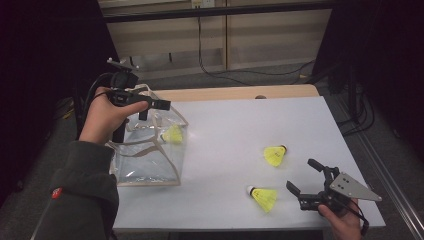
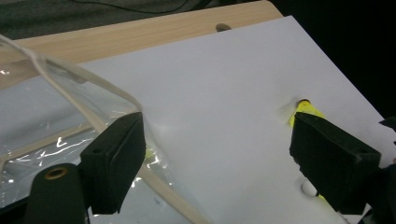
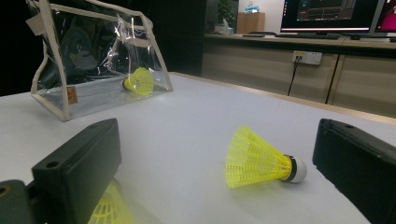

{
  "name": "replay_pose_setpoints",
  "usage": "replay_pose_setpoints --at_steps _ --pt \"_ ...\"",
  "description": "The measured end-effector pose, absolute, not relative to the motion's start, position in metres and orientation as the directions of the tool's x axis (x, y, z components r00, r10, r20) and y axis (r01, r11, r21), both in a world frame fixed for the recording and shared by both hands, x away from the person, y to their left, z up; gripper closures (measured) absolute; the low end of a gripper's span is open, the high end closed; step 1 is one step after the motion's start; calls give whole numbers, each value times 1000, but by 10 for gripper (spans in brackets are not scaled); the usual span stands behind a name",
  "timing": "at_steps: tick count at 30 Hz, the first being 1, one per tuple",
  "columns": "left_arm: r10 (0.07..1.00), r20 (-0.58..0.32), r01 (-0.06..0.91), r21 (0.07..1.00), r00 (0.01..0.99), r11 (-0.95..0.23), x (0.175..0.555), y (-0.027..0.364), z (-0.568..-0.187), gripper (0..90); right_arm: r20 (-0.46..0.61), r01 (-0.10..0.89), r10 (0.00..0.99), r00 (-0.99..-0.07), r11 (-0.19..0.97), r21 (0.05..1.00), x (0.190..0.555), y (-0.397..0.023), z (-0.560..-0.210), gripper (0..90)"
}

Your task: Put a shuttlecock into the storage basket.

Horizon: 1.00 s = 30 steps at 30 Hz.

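A clear plastic bag [image 1: 147, 150] with cream trim stands at the table's left, and a yellow shuttlecock [image 1: 173, 134] lies inside it. My left gripper [image 1: 152, 109] hovers open over the bag's top with nothing between its jaws; its own view has the bag's rim [image 2: 70, 88] by the left jaw. Two more yellow shuttlecocks lie on the white table: one [image 1: 275, 155] mid-right, one [image 1: 263, 197] near the front. My right gripper [image 1: 301, 175] rests open at the front right, aimed at them. Its own view has one shuttlecock [image 3: 259, 161] ahead between the jaws, untouched, and the bag [image 3: 93, 60] beyond.
The white sheet [image 1: 240, 125] covers a wooden table [image 1: 225, 93] whose far edge shows. Dark floor and cables lie beyond. The right gripper view has cabinets and monitors [image 3: 327, 14] in the background.
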<state>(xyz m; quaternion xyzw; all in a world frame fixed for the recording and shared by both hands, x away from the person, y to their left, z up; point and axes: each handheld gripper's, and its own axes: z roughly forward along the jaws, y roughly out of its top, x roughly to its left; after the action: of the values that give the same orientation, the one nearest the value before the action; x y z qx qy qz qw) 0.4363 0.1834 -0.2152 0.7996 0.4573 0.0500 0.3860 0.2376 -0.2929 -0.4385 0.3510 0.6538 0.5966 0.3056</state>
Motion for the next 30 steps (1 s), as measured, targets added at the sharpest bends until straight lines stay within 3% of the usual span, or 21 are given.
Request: replay_pose_setpoints --at_steps 30 --pt "627 -305 632 663 717 -400 416 127 -236 114 21 97 823 -568 42 994 238 -293 -438 9"
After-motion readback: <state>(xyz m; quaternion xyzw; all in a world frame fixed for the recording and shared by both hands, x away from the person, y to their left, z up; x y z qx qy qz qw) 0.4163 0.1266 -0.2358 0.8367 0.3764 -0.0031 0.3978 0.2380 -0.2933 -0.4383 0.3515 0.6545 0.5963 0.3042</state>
